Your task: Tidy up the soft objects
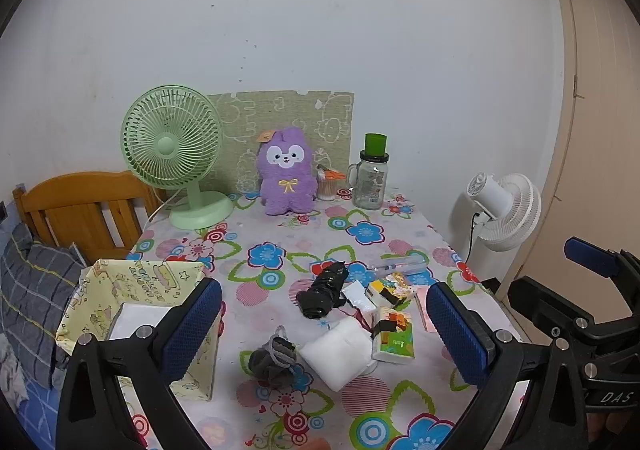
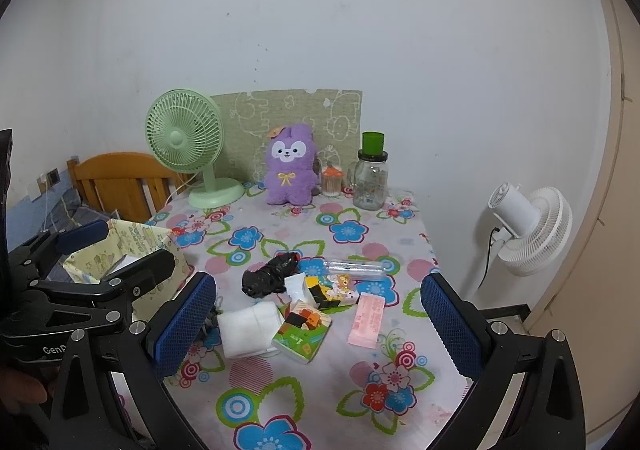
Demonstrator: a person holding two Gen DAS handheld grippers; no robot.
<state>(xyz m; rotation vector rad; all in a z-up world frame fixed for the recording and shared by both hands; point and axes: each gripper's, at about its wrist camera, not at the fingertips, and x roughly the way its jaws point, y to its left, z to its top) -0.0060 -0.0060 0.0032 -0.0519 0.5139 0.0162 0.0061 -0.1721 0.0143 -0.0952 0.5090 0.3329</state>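
A yellow fabric box point(image 1: 120, 290) stands at the table's left edge with a white item inside. Loose on the flowered cloth lie a grey sock ball point(image 1: 274, 360), a white folded pad point(image 1: 338, 354), a black crumpled bag point(image 1: 322, 290), a green tissue pack point(image 1: 394, 334), a cartoon tissue pack point(image 1: 390, 290) and a pink packet point(image 2: 366, 316). My left gripper point(image 1: 324, 334) is open above the sock ball and pad, holding nothing. My right gripper point(image 2: 318, 324) is open above the pad point(image 2: 248, 324) and tissue pack point(image 2: 304, 330), also holding nothing.
At the back stand a green desk fan point(image 1: 174, 154), a purple plush toy point(image 1: 284, 174), a glass jar with a green cup point(image 1: 370, 178) and a small orange-lidded jar point(image 1: 328, 182). A clear tube point(image 2: 354, 266) lies mid-table. A white floor fan point(image 1: 504, 210) and a door are right; a wooden bed frame point(image 1: 80, 206) is left.
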